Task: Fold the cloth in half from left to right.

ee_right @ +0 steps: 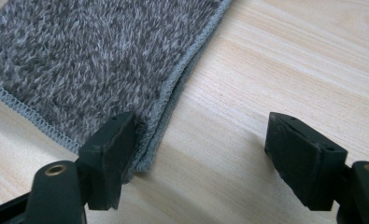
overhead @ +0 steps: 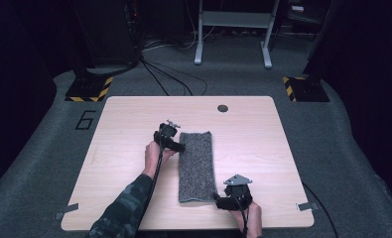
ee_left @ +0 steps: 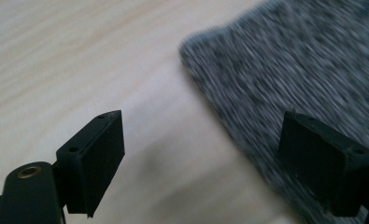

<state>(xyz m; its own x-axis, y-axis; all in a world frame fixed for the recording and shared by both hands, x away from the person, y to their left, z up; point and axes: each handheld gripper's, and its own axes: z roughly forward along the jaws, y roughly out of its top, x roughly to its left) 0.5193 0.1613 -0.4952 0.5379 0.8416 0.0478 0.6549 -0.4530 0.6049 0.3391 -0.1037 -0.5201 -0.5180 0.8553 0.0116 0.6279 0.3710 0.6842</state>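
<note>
Grey towel (overhead: 196,166) folded on table (overhead: 253,144), stitched hem in right gripper view, both hand-held grippers spread.

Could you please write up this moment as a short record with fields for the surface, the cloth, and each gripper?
surface: light wooden table with a dark round hole near its far edge
cloth: grey towel, folded into a long strip, lying flat at mid-table
left gripper: jaws open, at the towel's far left corner, one jaw over the cloth, one over bare wood
right gripper: jaws open, at the towel's near right corner, one jaw at the stitched edge
held items: none
</note>
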